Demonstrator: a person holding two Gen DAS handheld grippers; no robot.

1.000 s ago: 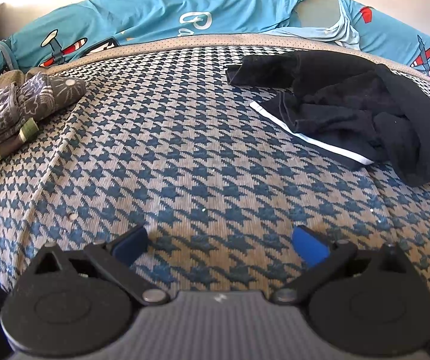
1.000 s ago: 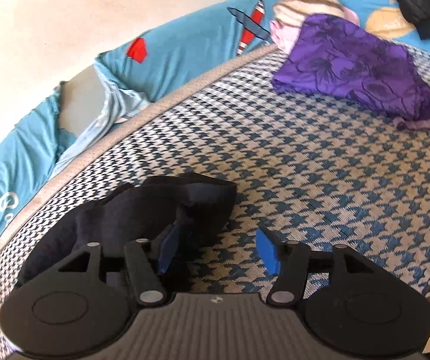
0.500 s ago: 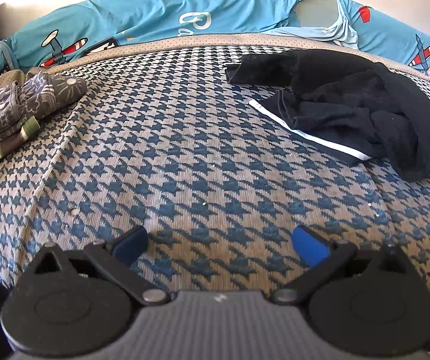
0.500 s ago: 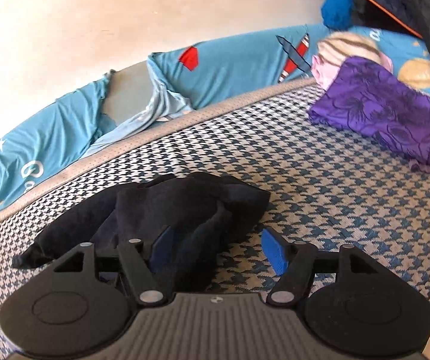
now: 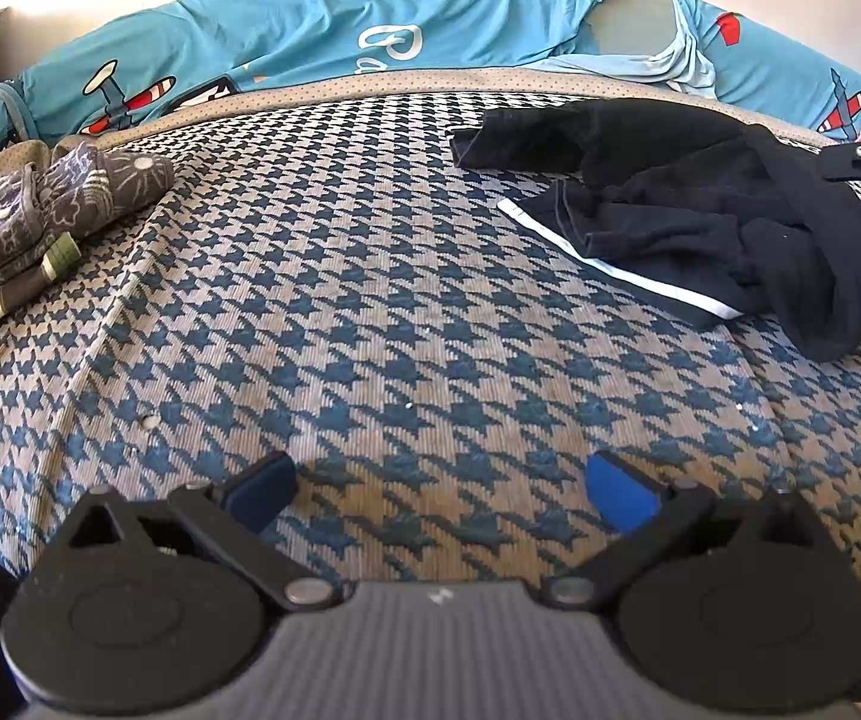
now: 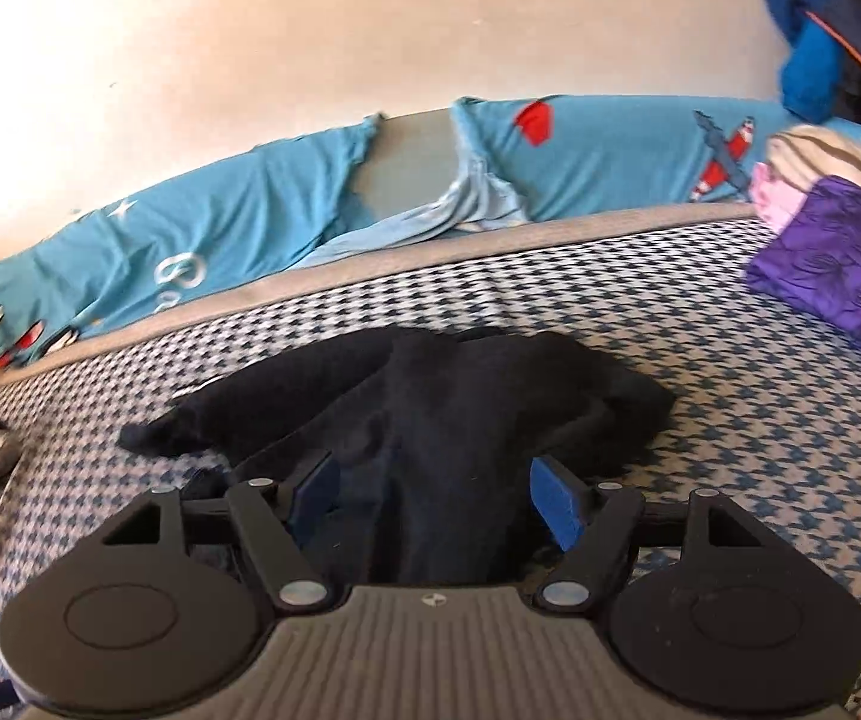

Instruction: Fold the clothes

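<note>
So we've got a crumpled black garment with a white stripe along one edge (image 5: 688,228) lying bunched up in the upper right of the left wrist view, on a mattress covered in blue-and-beige houndstooth woven fabric (image 5: 370,300). In the right wrist view that same black heap sits dead centre, in the lower middle of the frame.

Our left gripper (image 5: 439,483) is at the bottom of its own frame with the blue pads spread wide and nothing but bare houndstooth between them. It's well apart from the black garment.

Our right gripper (image 6: 436,495) is right over the near part of the black garment. Its jaws are opening, and the dark cloth lies in the gap between the two blue pads, but the pads aren't pressing on it as far as we can see. The right gripper also pokes into the far right edge of the left wrist view, just beside the heap.

Other stuff around: a folded grey patterned cloth pile with a green-striped piece under it (image 5: 40,222) at the left edge of the left view, a rumpled turquoise sheet printed with red aeroplanes (image 5: 322,30) along the top, and a purple floral cloth (image 6: 838,276) at the right edge of the right view, against a cream wall (image 6: 250,60).
</note>
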